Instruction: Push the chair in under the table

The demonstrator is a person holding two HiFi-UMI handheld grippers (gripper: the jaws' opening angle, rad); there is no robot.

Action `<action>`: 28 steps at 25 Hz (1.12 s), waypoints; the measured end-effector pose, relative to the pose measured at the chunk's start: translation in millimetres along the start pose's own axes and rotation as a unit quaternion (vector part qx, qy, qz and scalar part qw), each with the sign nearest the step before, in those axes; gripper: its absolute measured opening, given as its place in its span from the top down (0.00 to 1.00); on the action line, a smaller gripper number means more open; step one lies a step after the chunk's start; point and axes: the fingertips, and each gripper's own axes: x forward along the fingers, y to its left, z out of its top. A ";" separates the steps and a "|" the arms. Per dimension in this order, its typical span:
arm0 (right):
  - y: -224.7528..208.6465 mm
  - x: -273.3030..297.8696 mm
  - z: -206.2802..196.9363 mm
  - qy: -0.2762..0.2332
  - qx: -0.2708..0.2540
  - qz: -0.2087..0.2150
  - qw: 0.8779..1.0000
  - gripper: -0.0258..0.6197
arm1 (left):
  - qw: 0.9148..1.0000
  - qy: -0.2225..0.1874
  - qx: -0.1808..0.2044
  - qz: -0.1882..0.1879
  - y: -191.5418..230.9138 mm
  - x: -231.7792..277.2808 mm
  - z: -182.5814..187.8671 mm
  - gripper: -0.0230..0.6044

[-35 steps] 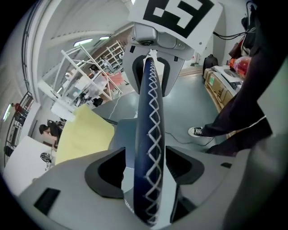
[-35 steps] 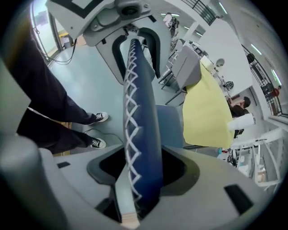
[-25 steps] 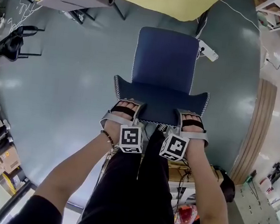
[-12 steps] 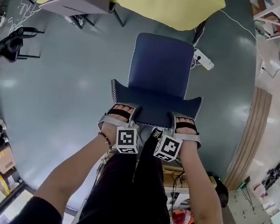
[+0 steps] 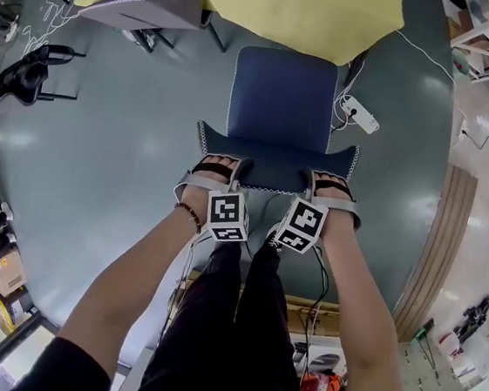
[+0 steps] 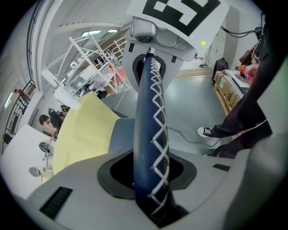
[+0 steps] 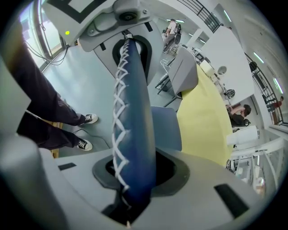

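Note:
The blue chair (image 5: 282,98) stands in front of me, its seat front reaching the edge of the yellow-clothed table (image 5: 249,2). My left gripper (image 5: 234,179) is shut on the top edge of the backrest (image 5: 274,169) at its left part. My right gripper (image 5: 309,187) holds the same edge at its right part; its jaws have just been closing with the backrest between them. In the left gripper view the white-stitched backrest (image 6: 150,134) runs up from between the jaws of the left gripper (image 6: 150,191). The right gripper view shows the same edge (image 7: 132,126) in the right gripper (image 7: 135,182).
A white power strip (image 5: 362,114) with cables lies on the grey floor right of the chair. A grey table (image 5: 152,4) adjoins the yellow one at the left. A black folding chair (image 5: 21,77) stands far left. A wooden strip (image 5: 436,247) runs along the right. My legs (image 5: 230,320) are behind the chair.
The chair and both grippers have slid forward toward the table. The seat's front edge now meets the yellow cloth, where floor showed before.

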 end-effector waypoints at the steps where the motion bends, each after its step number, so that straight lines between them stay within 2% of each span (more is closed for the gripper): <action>1: -6.4 2.6 2.5 0.000 0.002 -0.001 1.000 0.78 | 1.000 0.000 0.001 0.001 7.5 2.1 -2.7 0.75; 10: -58.1 22.7 17.1 0.001 0.010 0.000 1.000 0.78 | 1.000 -0.005 0.005 -0.005 61.1 19.6 -16.8 0.75; 22: -74.1 29.5 15.9 -0.001 0.004 -0.018 1.000 0.78 | 1.000 -0.013 -0.001 0.007 75.9 26.3 -14.8 0.75; 28: -93.2 36.2 20.8 -0.002 0.005 -0.011 1.000 0.78 | 1.000 -0.011 -0.005 0.006 94.9 31.5 -19.5 0.74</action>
